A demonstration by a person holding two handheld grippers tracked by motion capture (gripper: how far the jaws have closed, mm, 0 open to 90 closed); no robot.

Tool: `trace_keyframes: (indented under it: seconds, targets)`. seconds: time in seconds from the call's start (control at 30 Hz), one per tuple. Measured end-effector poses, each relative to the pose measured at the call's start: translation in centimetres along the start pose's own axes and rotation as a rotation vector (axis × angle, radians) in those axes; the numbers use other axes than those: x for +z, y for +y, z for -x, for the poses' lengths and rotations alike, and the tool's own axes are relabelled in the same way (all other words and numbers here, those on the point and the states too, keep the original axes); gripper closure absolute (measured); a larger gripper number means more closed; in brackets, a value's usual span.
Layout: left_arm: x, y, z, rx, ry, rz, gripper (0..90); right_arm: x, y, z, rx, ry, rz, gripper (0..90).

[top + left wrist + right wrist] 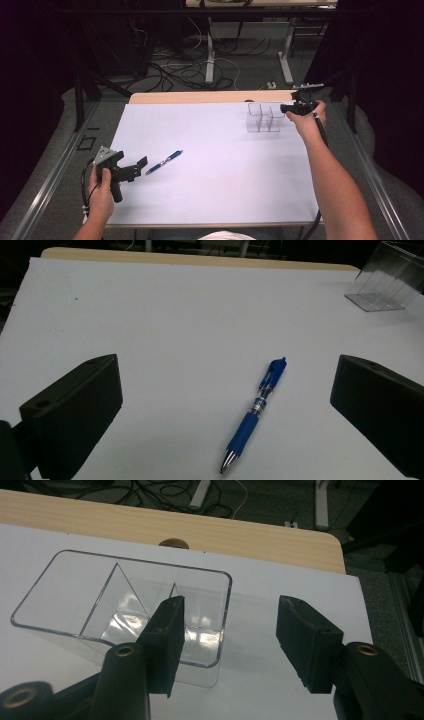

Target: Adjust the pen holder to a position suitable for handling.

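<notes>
The counter (215,150), covered by a white sheet, lies bare across its wide middle, with a wooden strip along its far edge. Near the far right corner stands the clear divided box (264,118). The right hand-held gripper (227,640) hovers at the box's end wall, jaws apart, one over its last compartment. The left hand-held gripper (225,410), jaws wide apart, frames the blue pen (254,415) lying loose near the left front.
</notes>
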State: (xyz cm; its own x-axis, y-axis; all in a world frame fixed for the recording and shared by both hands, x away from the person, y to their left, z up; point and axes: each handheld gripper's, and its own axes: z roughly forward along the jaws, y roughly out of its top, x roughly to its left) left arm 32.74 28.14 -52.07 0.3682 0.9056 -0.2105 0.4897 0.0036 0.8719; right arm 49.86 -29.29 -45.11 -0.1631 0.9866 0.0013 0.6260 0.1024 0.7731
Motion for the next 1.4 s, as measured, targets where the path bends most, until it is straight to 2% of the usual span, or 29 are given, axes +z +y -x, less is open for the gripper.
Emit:
trace_keyframes:
  seconds: [0.23, 0.5, 0.77, 1.1, 1.27, 1.4]
  targets:
    - [0.0, 0.0, -0.1, -0.001, -0.001, -0.007, 0.2, 0.9, 0.0, -0.1, 0.036, -0.008, -0.003, 52.7]
    - [-0.1, -0.1, -0.2, -0.001, 0.001, -0.011, 0.2, 1.6, 0.0, -0.2, 0.045, -0.025, 0.001, 62.8]
    - [-0.2, -0.1, -0.3, -0.008, 0.005, -0.009, 0.2, 2.3, -0.1, 0.2, 0.078, -0.013, -0.008, 66.8]
    - [-0.2, -0.1, -0.3, -0.009, 0.007, -0.01, 0.2, 2.7, -0.2, 0.1, 0.05, -0.031, -0.034, 84.3]
    - [-0.3, -0.2, -0.3, -0.008, 0.008, -0.01, 0.2, 3.3, -0.3, 0.1, 0.027, -0.029, -0.024, 87.5]
    - [-0.3, -0.2, -0.4, -0.014, 0.007, -0.01, 0.2, 3.8, -0.4, 0.3, 0.031, -0.035, -0.015, 90.0]
